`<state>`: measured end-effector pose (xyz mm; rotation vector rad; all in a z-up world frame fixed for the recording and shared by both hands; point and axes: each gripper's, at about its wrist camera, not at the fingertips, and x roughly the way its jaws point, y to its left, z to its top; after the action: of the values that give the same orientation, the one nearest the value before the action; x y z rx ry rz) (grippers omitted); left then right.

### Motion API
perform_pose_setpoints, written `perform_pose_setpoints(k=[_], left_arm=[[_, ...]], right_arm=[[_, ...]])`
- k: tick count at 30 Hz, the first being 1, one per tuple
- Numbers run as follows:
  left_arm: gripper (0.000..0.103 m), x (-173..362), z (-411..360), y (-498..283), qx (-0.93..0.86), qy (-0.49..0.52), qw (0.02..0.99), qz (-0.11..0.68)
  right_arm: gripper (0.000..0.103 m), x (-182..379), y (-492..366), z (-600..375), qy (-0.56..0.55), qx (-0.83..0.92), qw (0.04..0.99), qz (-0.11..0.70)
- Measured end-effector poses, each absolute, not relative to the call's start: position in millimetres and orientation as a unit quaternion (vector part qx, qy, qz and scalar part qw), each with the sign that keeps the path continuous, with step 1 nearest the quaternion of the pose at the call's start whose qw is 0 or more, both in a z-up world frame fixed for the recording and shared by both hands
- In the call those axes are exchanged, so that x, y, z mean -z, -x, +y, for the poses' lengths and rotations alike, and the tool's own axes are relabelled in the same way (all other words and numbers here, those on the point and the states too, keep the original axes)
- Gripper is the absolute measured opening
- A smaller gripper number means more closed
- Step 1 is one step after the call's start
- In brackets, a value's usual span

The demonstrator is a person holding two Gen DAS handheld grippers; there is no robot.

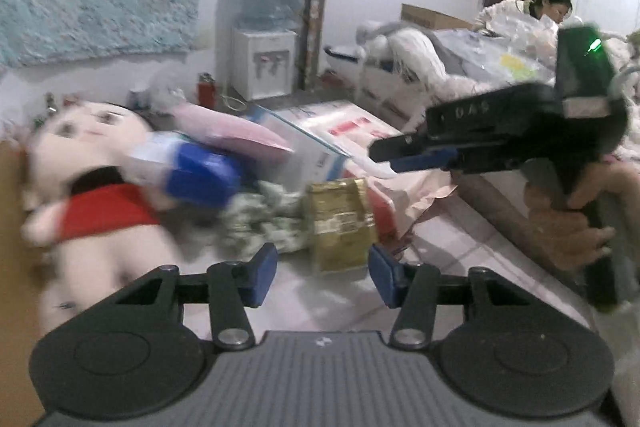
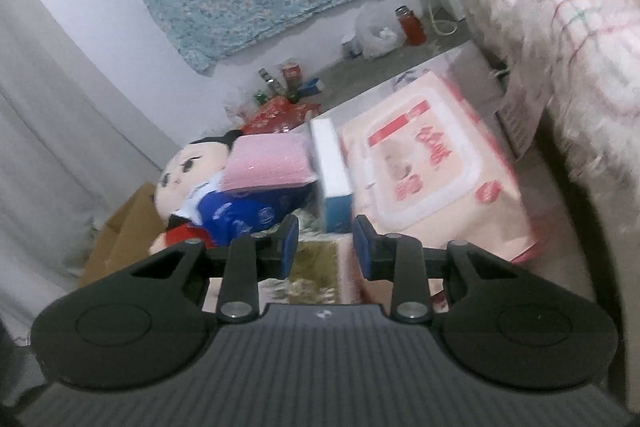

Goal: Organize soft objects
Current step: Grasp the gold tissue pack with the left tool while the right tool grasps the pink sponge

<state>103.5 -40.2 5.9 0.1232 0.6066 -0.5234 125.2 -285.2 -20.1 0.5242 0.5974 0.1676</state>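
A plush doll (image 1: 92,163) with a red bib lies on the floor at the left; it also shows in the right wrist view (image 2: 188,175). On it rest a blue pack (image 1: 200,175) and a pink flat pack (image 2: 268,167). A gold packet (image 1: 340,223) and a green-white soft pack (image 1: 268,223) lie in front of my left gripper (image 1: 323,269), which is open and empty. A big pink wipes pack (image 2: 432,179) lies to the right. My right gripper (image 2: 325,247) is open and empty above the gold packet (image 2: 316,267); it also shows in the left wrist view (image 1: 384,155).
A cardboard box (image 2: 120,227) stands left of the doll. A white-blue box (image 2: 332,167) stands between the packs. A water dispenser (image 1: 264,39) and a red bottle (image 1: 206,91) stand by the far wall. A fluffy white cloth pile (image 2: 560,47) rises at the right. A person (image 1: 548,5) sits at the back.
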Motion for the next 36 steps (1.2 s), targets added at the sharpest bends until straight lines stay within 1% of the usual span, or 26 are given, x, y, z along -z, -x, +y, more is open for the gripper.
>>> perform_pose_setpoints(k=[1, 2, 5, 7, 10, 11, 12, 14, 17, 19, 20, 24, 26, 27, 29, 31, 34, 36], left_arm=[[0.058, 1.6, -49.2, -112.8, 0.256, -0.058, 0.918, 0.298], [0.063, 8.9, -56.2, -120.8, 0.250, -0.059, 0.918, 0.303], [0.063, 23.3, -68.4, -136.1, 0.239, -0.054, 0.920, 0.307], [0.063, 28.4, -72.0, -141.8, 0.245, -0.047, 0.918, 0.310], [0.062, 33.1, -78.6, -144.2, 0.255, -0.048, 0.913, 0.315], [0.057, 36.0, -82.7, -144.9, 0.253, -0.055, 0.914, 0.312], [0.056, 38.8, -85.2, -145.9, 0.246, -0.064, 0.916, 0.310], [0.055, 38.9, -80.7, -145.7, 0.247, -0.057, 0.916, 0.311], [0.055, 29.6, -66.6, -138.3, 0.243, -0.039, 0.916, 0.318], [0.055, 21.9, -56.2, -124.9, 0.240, -0.049, 0.919, 0.310], [0.055, 20.0, -51.6, -118.1, 0.237, -0.054, 0.921, 0.303], [0.055, 18.2, -24.8, -95.6, 0.220, -0.037, 0.929, 0.294], [0.055, 21.2, -16.4, -91.7, 0.213, -0.047, 0.931, 0.292], [0.055, 22.6, -11.9, -92.5, 0.211, -0.044, 0.931, 0.295], [0.055, 23.1, -1.8, -98.5, 0.219, -0.021, 0.926, 0.306], [0.055, 25.4, 6.9, -100.4, 0.221, -0.006, 0.924, 0.314], [0.055, 25.5, 13.5, -98.1, 0.217, -0.015, 0.925, 0.310], [0.055, 24.1, 16.4, -96.0, 0.222, -0.012, 0.925, 0.308]], right_arm=[[0.030, 18.7, -124.2, -284.9, -0.249, -0.078, 0.921, 0.289], [0.031, 17.3, -127.0, -285.0, -0.245, -0.075, 0.923, 0.289], [0.033, 17.0, -133.8, -295.6, -0.239, -0.059, 0.926, 0.285], [0.034, 19.7, -136.7, -304.8, -0.255, -0.054, 0.922, 0.286], [0.034, 22.4, -138.2, -309.6, -0.263, -0.050, 0.920, 0.286], [0.035, 21.6, -138.8, -308.3, -0.258, -0.051, 0.922, 0.285], [0.036, 20.8, -139.2, -306.3, -0.254, -0.053, 0.923, 0.283], [0.041, 18.6, -138.0, -298.4, -0.240, -0.066, 0.928, 0.278], [0.041, 15.4, -137.9, -287.0, -0.220, -0.087, 0.932, 0.276], [0.042, 12.8, -139.5, -277.6, -0.212, -0.103, 0.932, 0.275], [0.045, 11.1, -139.7, -272.8, -0.210, -0.102, 0.933, 0.274], [0.048, 0.9, -147.0, -245.0, -0.200, -0.128, 0.936, 0.259], [0.049, -6.5, -156.5, -224.2, -0.154, -0.141, 0.943, 0.259], [0.049, -11.4, -160.7, -212.5, -0.110, -0.140, 0.949, 0.260], [0.052, -17.9, -167.3, -184.6, 0.021, -0.143, 0.954, 0.263], [0.052, -15.5, -173.6, -163.5, 0.128, -0.131, 0.946, 0.268], [0.052, -4.2, -192.1, -145.2, 0.216, -0.160, 0.917, 0.294], [0.052, 2.3, -202.3, -136.4, 0.257, -0.155, 0.909, 0.290]])
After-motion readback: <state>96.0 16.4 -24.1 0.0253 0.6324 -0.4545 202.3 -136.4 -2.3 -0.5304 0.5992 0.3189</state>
